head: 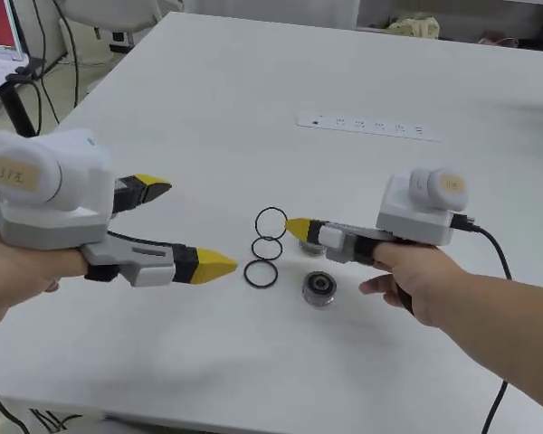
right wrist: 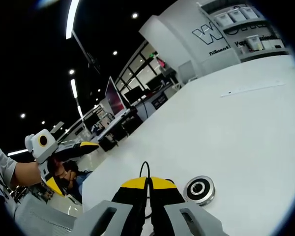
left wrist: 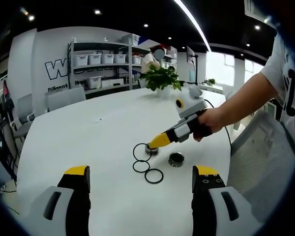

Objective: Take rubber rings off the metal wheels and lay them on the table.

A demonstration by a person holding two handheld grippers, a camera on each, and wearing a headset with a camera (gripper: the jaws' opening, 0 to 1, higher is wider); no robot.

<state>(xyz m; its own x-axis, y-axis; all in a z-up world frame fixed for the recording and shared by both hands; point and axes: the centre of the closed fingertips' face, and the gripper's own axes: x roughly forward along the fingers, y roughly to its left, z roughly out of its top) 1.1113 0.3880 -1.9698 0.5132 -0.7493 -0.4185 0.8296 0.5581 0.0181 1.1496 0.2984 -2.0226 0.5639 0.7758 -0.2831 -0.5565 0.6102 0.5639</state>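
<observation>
Right gripper view: right gripper [right wrist: 147, 181] clenched, seemingly pinching a thin, floppy, featherlight rubber ring [right wrist: 141, 171] at its tips; left gripper [head: 190, 226] gapes wide.

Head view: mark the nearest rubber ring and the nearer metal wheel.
Nearest rubber ring [head: 245, 274], head view, left of its band.
Nearer metal wheel [head: 319, 287], head view, its hub.

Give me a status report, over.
Left gripper open, idle. Right gripper shut on rubber ring. Two more rings on table beside wheel. Nothing blocking.
</observation>
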